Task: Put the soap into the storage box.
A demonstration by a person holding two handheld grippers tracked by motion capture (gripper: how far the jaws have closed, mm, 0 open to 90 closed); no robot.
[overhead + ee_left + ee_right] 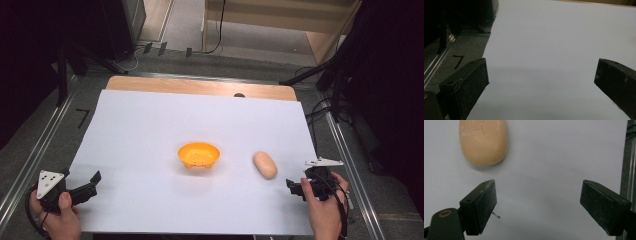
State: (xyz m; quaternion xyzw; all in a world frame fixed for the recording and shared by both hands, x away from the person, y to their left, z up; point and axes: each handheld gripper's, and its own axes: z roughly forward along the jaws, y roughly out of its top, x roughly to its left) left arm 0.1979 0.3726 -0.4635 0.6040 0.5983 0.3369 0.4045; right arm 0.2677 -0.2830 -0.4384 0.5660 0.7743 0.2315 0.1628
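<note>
- A white sheet [150,130] covers most of the wooden table [200,86]; a strip of bare wood shows along the far edge
- An orange bowl [199,154] sits upright near the middle of the sheet, open side up
- A tan, oval bun [265,164] lies on the sheet to the right of the bowl, apart from it, its long axis running away from the person
- The left gripper [92,182] is held by the left hand [57,215] at the near left corner of the sheet, well apart from the bowl; in its own view the gripper [541,75] has its jaws spread wide over bare sheet, nothing between them
- The right gripper [294,187] is held by the right hand [325,207] at the near right, just beside the near end of the bun
- In the right gripper view the gripper [539,195] stands wide open and empty, and the bun [483,141] lies ahead of the left jaw, not touching it
- A small dark speck [496,215] lies on the sheet by that left jaw
</note>
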